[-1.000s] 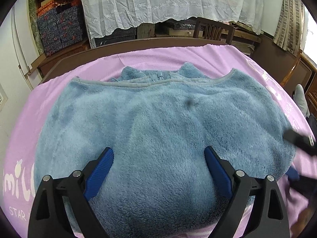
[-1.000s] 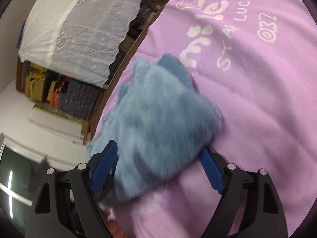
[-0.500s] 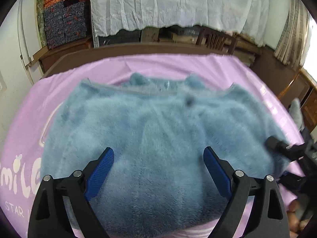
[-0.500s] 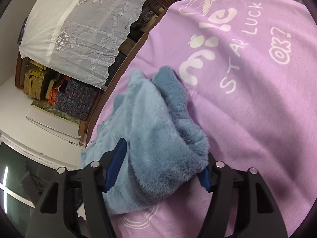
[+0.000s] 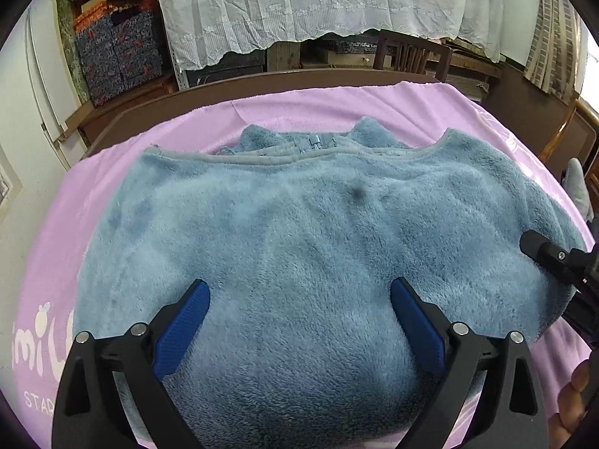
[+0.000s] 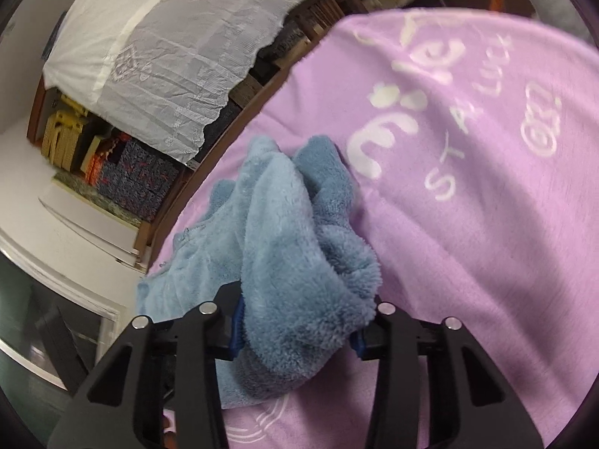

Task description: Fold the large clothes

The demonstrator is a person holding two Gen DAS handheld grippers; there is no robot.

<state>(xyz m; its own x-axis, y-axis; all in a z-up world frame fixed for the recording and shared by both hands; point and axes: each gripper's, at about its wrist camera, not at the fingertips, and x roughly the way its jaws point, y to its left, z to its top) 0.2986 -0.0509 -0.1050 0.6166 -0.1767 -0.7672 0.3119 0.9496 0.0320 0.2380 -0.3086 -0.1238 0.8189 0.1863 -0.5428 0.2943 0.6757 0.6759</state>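
Fleece is filling my view: the large blue-grey plush fleece garment [image 5: 299, 243] is lying spread on the lilac printed blanket [image 5: 337, 108], directly ahead of and beneath my left gripper [image 5: 299, 299]. I am holding that gripper with its blue pads [image 5: 183, 321] wide apart and nothing between them, hovering over the near half of the fabric. The grey-trimmed hem or neckline edge [image 5: 299, 157] is running across the far side, beyond my fingertips, with a small zipper showing just behind it.

My right gripper [image 6: 299, 321] is closing on a thick bunch of the same garment [image 6: 299, 262] at its side edge, the jaws squeezing the pile between them. From the left wrist view, that gripper [image 5: 554, 258] is sitting at the cloth's right edge, off to my right.

I judge I am taking hold of the right side to begin a fold. Next I am needing my left gripper to drop and pinch the fabric, then both hands to lift and carry the edge across evenly; the fleece is bulky, so I am expecting to need a deep bite or it may slip.
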